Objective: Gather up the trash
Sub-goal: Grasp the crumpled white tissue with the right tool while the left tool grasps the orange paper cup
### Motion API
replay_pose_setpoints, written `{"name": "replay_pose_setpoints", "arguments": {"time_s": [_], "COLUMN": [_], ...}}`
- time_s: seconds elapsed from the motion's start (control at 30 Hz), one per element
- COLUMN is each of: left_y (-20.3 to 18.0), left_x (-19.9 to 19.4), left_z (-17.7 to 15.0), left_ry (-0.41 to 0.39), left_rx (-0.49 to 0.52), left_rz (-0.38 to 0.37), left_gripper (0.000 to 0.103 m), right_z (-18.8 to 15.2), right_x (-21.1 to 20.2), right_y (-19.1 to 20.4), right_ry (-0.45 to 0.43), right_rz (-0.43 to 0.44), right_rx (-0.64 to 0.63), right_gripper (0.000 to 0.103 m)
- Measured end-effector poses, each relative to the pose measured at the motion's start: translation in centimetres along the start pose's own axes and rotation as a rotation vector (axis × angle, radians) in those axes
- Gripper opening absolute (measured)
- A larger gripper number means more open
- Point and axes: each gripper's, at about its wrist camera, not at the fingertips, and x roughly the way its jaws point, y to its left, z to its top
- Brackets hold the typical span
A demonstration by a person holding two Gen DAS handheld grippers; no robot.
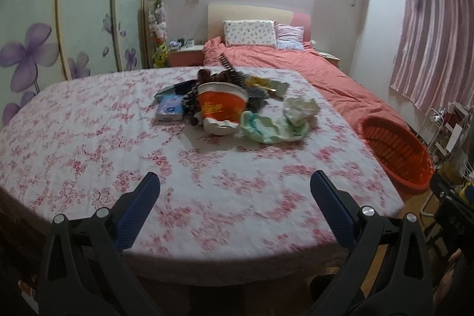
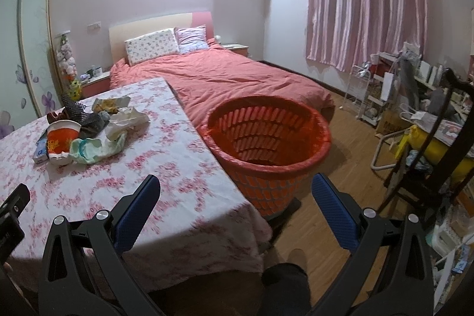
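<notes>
Collecting is not yet begun: both left tongs [image 1: 235, 188] and right tongs [image 2: 237, 191] are gaping wide and empty, trash pile [image 1: 237, 105] lying well ahead on the worktop [image 1: 89, 144], basket [image 2: 266, 138] waiting just beyond the right tongs; next is reaching forward to a piece

Near half of the bench [image 1: 89, 138] is bare cloth, so both tongs have free run over it. Left tongs [image 1: 234, 182] and right tongs [image 2: 237, 185] both gape wide, nothing betw. the pads. The trash pile [image 1: 237, 105] sits mid-bench toward the far edge, items touching & overlapping: orange cup [image 1: 222, 105], crumpled wrappers [image 1: 275, 123], tissue pack [image 1: 170, 108] on its left. Room to come at it from the front and left. Right of the bench edge stands the orange basket [image 2: 266, 138], mouth open upward, just beside the cloth. Bed [image 2: 237, 79] blocks behind; cluttered shelves [image 2: 414, 96] well apart to the right.
</notes>
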Motion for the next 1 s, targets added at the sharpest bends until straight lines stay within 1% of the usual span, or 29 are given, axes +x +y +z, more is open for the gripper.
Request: {"name": "replay_pose_setpoints", "arguments": {"time_s": [0.2,0.33,0.5,0.6,0.67,0.77,0.9,1.0], "left_y": [3.1,4.4,5.3,5.4,5.2,5.1,5.2,5.0], "left_x": [3.9,6.5,9.9,11.4,12.3,13.4,14.7,15.6], "left_z": [1.8,3.2,4.9,5.8,6.2,7.0,7.7,8.1], "left_ry": [0.038,0.060,0.100,0.100,0.100,0.100,0.108,0.122], "left_rx": [-0.047,-0.061,-0.071,-0.073,-0.070,-0.058,-0.055,-0.050], "left_rz": [0.032,0.047,0.036,0.002,-0.005,0.006,0.006,0.000], "left_gripper": [0.099,0.099,0.099,0.099,0.099,0.099,0.099,0.099], "right_z": [1.1,2.5,4.3,5.4,6.1,7.0,7.5,7.3], "right_x": [2.3,4.0,6.5,8.5,10.2,12.2,14.5,16.4], "right_y": [2.5,4.6,7.6,9.4,10.4,11.7,13.0,14.0], "right_ry": [0.017,0.016,0.031,0.057,0.076,0.114,0.161,0.223], "right_rz": [0.064,0.155,0.219,0.253,0.273,0.300,0.315,0.332], "right_rx": [-0.046,-0.071,-0.087,-0.097,-0.090,-0.068,-0.061,-0.066], "right_gripper": [0.101,0.101,0.101,0.101,0.100,0.097,0.093,0.083]}}
